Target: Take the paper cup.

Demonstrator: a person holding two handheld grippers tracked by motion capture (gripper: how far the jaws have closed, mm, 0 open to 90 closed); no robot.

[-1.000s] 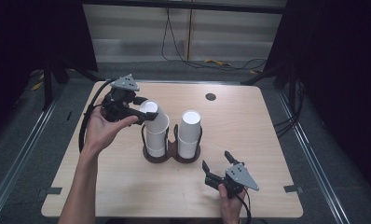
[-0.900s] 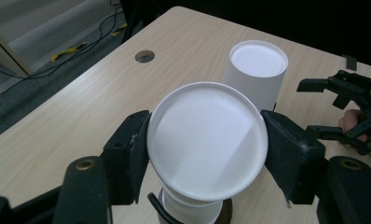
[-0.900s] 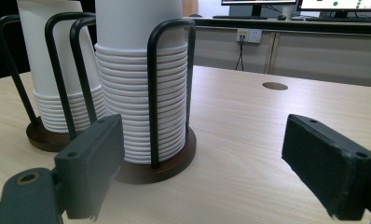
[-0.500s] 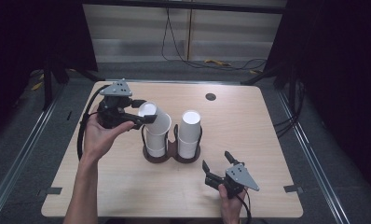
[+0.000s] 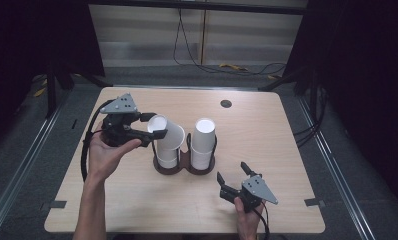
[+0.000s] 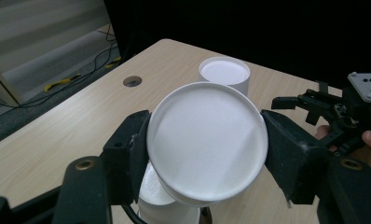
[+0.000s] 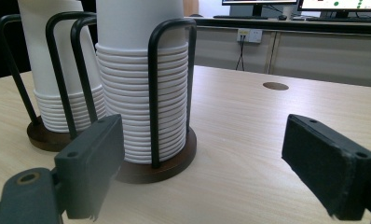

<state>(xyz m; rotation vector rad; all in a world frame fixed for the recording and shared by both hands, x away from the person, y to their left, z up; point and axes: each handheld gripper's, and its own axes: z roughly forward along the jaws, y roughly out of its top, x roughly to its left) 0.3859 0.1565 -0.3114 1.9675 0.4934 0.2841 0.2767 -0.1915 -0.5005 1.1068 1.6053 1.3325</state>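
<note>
Two stacks of upturned white paper cups stand in a black wire holder (image 5: 184,167) at mid-table: the left stack (image 5: 168,152) and the right stack (image 5: 203,140). My left gripper (image 5: 156,128) is shut on the top cup (image 6: 207,140) of the left stack. That cup is tilted over to the left, its flat bottom facing the left gripper view, with its rim still over the stack. My right gripper (image 5: 232,171) rests low near the table's front, open and holding nothing. In the right gripper view, the right stack (image 7: 141,93) stands just ahead and left of its jaws.
A round cable hole (image 5: 226,104) lies in the table's far right part. Cables (image 5: 237,67) run on the floor behind the table. Bare wood surrounds the holder, with the table's front edge (image 5: 187,231) close to my right gripper.
My left gripper has drawn back to the left, tipping the top cup of the left stack over with it. The right gripper has stayed still.
</note>
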